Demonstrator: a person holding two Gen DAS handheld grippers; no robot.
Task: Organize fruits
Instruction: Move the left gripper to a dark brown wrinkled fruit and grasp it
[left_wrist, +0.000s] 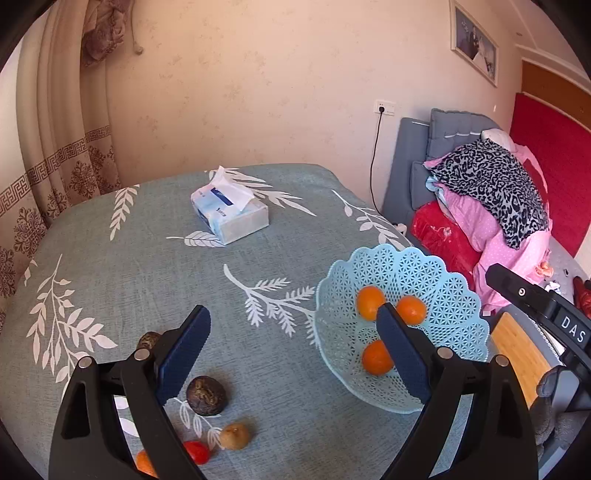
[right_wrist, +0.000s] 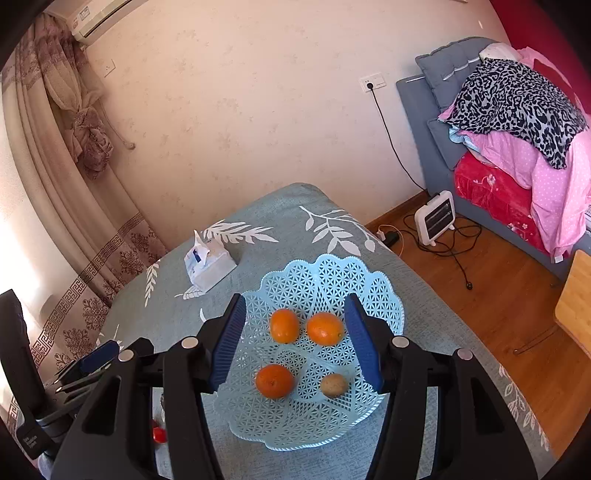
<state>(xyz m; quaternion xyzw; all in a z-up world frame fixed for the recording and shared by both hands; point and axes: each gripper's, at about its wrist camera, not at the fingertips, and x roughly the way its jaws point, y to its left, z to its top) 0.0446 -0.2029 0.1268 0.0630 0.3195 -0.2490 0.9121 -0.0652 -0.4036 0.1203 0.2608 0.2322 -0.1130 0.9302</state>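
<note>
The left claw (left_wrist: 293, 347) hangs over the bench (left_wrist: 147, 266), tilted down and forward, its blue pads spread wide with nothing between them. The right claw (right_wrist: 295, 338) is held directly above the pale blue lattice basket (right_wrist: 384, 295), pointing down into it, its jaws also wide apart and holding nothing.

Between the right claw's pads, in the basket, lie three oranges: one (right_wrist: 283, 325) and another (right_wrist: 325, 328) side by side on the far side, a third (right_wrist: 274, 380) nearer on the left. Near the right pad sits a small tan fruit (right_wrist: 333, 385), apart from the oranges.

In the left wrist view, the basket (left_wrist: 454, 295) lies ahead and right of the left claw, and its right finger (left_wrist: 399, 354) covers part of the bowl's inside. Loose fruit lies on the cloth below that claw: a dark wrinkled fruit (left_wrist: 205, 396) just beside the left pad, another dark one (left_wrist: 147, 339) partly hidden behind the left finger, a tan fruit (left_wrist: 235, 436) nearer the camera, a red one (left_wrist: 197, 451), and an orange piece (left_wrist: 144, 462) cut off by the finger.

Far ahead of both claws a tissue pack (left_wrist: 229, 212) rests on the bench. Past the bench's right edge stands a bed (right_wrist: 517, 147) heaped with pink and leopard-print bedding, with a small heater (right_wrist: 436, 218) and cables on the wooden floor.
</note>
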